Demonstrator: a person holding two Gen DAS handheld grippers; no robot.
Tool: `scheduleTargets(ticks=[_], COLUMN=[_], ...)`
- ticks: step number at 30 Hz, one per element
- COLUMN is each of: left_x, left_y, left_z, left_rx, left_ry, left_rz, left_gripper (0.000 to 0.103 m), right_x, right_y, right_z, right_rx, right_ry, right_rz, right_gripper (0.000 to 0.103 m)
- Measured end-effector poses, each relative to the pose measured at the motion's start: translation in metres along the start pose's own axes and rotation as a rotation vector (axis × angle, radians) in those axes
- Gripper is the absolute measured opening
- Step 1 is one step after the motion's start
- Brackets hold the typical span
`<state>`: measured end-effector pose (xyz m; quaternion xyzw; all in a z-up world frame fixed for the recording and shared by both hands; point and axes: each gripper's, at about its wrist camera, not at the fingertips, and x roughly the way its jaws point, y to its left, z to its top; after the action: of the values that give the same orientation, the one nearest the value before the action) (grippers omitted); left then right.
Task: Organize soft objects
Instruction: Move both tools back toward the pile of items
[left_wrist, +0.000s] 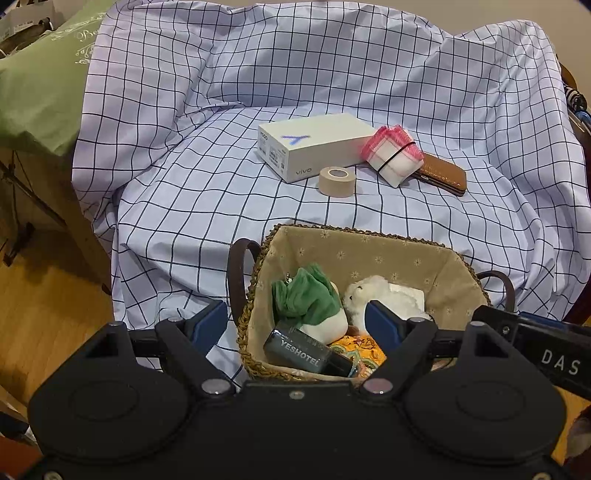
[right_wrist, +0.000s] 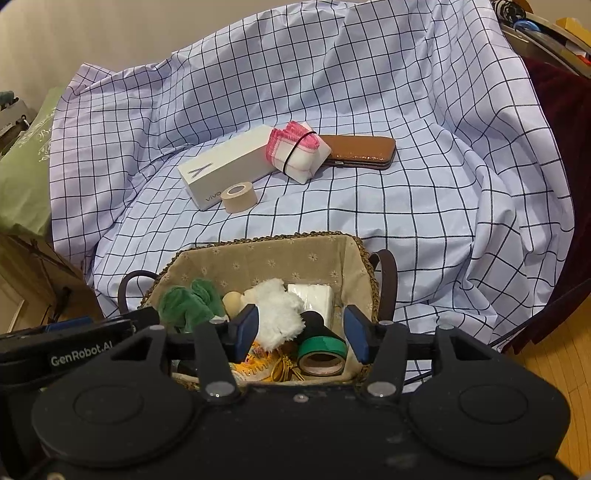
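A woven basket (left_wrist: 369, 254) (right_wrist: 266, 258) with a beige lining stands on the checked sheet close in front of me. In it lie a green-topped plush (left_wrist: 306, 299) (right_wrist: 188, 302), a white fluffy plush (left_wrist: 384, 295) (right_wrist: 277, 314), a tissue pack (right_wrist: 312, 297), a yellow patterned cloth (left_wrist: 362, 350), a dark tube (left_wrist: 299, 349) and a green tape roll (right_wrist: 321, 354). My left gripper (left_wrist: 295, 325) hangs open over the basket's left rim, holding nothing. My right gripper (right_wrist: 302, 330) is open above the fluffy plush and tape roll. A pink-edged cloth bundle (left_wrist: 393, 155) (right_wrist: 299, 149) lies further back.
Beyond the basket on the sheet are a white box (left_wrist: 314, 146) (right_wrist: 229, 166), a beige tape roll (left_wrist: 336, 181) (right_wrist: 238, 197) and a brown case (left_wrist: 443, 173) (right_wrist: 360, 151). A green pillow (left_wrist: 40, 85) lies left, dark red fabric (right_wrist: 554, 110) right, wooden floor (left_wrist: 44, 314) below.
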<state>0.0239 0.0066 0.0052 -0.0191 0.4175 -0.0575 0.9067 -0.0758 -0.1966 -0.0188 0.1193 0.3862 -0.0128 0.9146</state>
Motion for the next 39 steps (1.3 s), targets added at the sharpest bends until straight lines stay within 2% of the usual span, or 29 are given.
scheduleTargets(ticks=[24, 25, 27, 35, 39], left_x=[0.000, 0.000, 0.001, 0.001, 0.005], left_y=[0.002, 0.003, 0.003, 0.000, 0.000], left_z=[-0.001, -0.002, -0.001, 0.001, 0.002], left_rx=[0.001, 0.002, 0.000, 0.010, 0.009], left_ry=[0.007, 0.007, 0.006, -0.011, -0.001], left_rz=[0.011, 0.014, 0.015, 0.025, 0.026], left_gripper=[0.078, 0.078, 0.086, 0.087, 0.087], right_x=[0.002, 0.003, 0.003, 0.003, 0.004], right_y=[-0.001, -0.002, -0.003, -0.009, -0.011], right_z=[-0.001, -0.001, -0.001, -0.001, -0.001], right_rx=[-0.002, 0.000, 0.000, 0.013, 0.016], right_ry=[0.013, 0.012, 0.008, -0.014, -0.024], right_rz=[-0.008, -0.009, -0.014, -0.045, -0.057], right_gripper=[0.055, 0.056, 0.056, 0.063, 0.072])
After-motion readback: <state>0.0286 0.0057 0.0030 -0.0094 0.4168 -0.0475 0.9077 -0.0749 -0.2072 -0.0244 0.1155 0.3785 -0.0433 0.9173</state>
